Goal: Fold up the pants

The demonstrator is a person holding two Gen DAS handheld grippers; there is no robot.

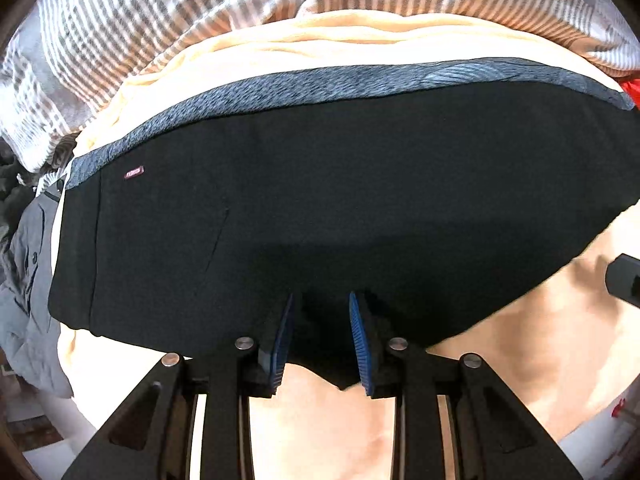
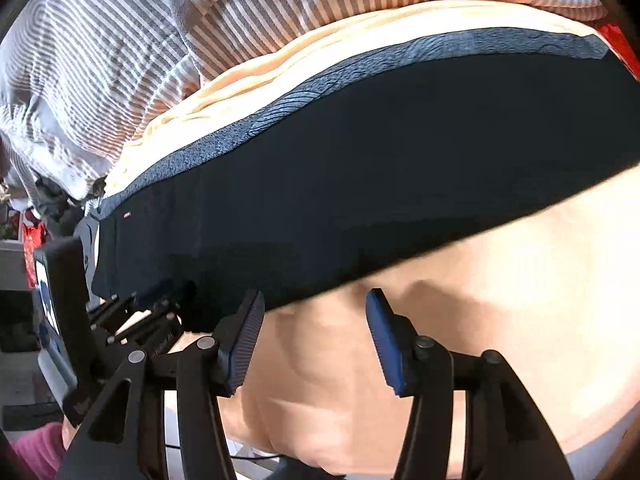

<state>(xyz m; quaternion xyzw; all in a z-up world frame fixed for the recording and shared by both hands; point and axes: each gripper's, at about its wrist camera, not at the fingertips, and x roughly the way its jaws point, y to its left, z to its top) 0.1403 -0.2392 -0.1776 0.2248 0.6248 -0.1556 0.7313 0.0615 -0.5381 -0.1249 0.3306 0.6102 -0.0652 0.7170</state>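
Observation:
Black pants (image 1: pixel 320 208) with a grey-blue patterned waistband (image 1: pixel 360 80) lie spread across a peach sheet (image 1: pixel 520 340). My left gripper (image 1: pixel 320 320) sits at their near edge, its blue pads on either side of a bunch of black cloth. In the right wrist view the pants (image 2: pixel 360 184) stretch from left to upper right. My right gripper (image 2: pixel 316 304) is open and empty over the sheet (image 2: pixel 480 300), just off the pants' near edge. The left gripper (image 2: pixel 152 312) shows at the left there, at the cloth's near edge.
A grey-and-white striped duvet (image 1: pixel 200 12) is bunched behind the pants. Grey clothing (image 1: pixel 28 280) hangs at the left edge of the bed. Something red (image 1: pixel 630 90) shows at the far right. The right gripper's body (image 1: pixel 624 280) enters from the right.

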